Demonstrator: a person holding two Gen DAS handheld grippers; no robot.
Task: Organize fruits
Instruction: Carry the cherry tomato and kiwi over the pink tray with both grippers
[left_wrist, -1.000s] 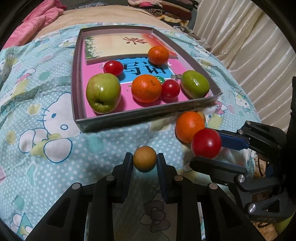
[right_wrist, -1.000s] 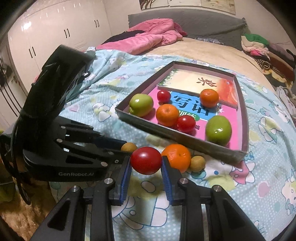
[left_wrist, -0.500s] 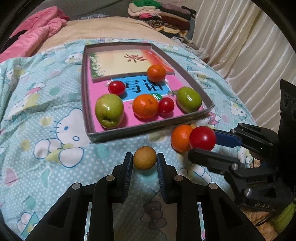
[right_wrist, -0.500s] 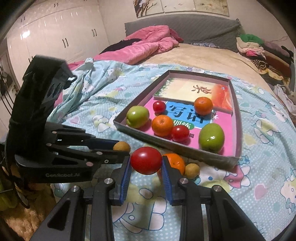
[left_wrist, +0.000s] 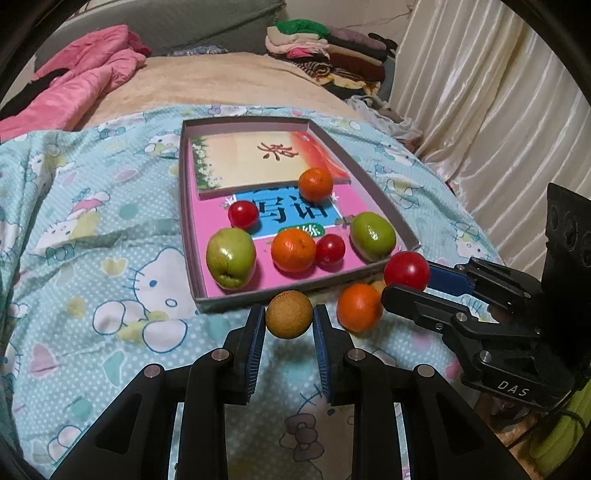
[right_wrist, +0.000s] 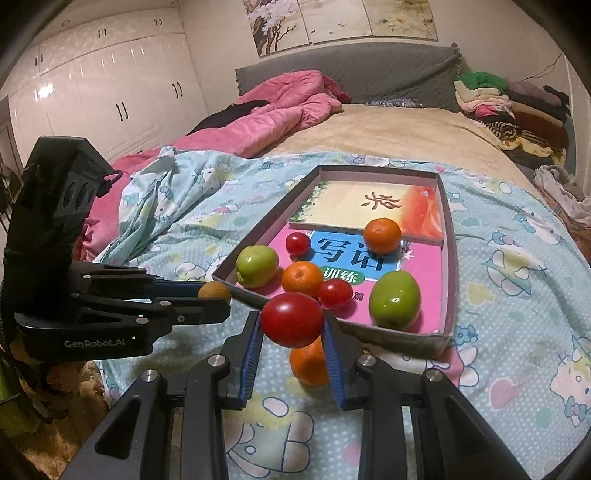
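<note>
Left wrist view gives us the shallow grey cardboard box tray (left_wrist: 376, 192) at centre frame, lying on the pale blue cartoon-print bedsheet (left_wrist: 92, 258). We judge its thin card walls soft and easily dented, so fruit should be lowered over the rim, not pushed against it.

Inside it, the two green apple-like fruits (left_wrist: 231, 256) are the biggest pieces. We would expect them to be firm, smooth-skinned and the heaviest, best taken across their widest middle.

Next come the oranges: two in the tray and one loose orange citrus fruit (left_wrist: 359, 307) on the sheet, just below the tray's near wall. Their dimpled peel should grip well, though it yields a little.

At lower right of the frame, the right gripper (right_wrist: 291, 325) has its jaws closed on the glossy red round tomato (right_wrist: 291, 319), held at its equator. We think it slick and bruisable, so light pressure suits it.

Smallest, at lower centre, the left gripper (left_wrist: 289, 319) has its jaws clamped on the rough tan-brown round fruit (left_wrist: 289, 314), held clear above the sheet. It looks light, dry and matt, unlikely to slip.
</note>
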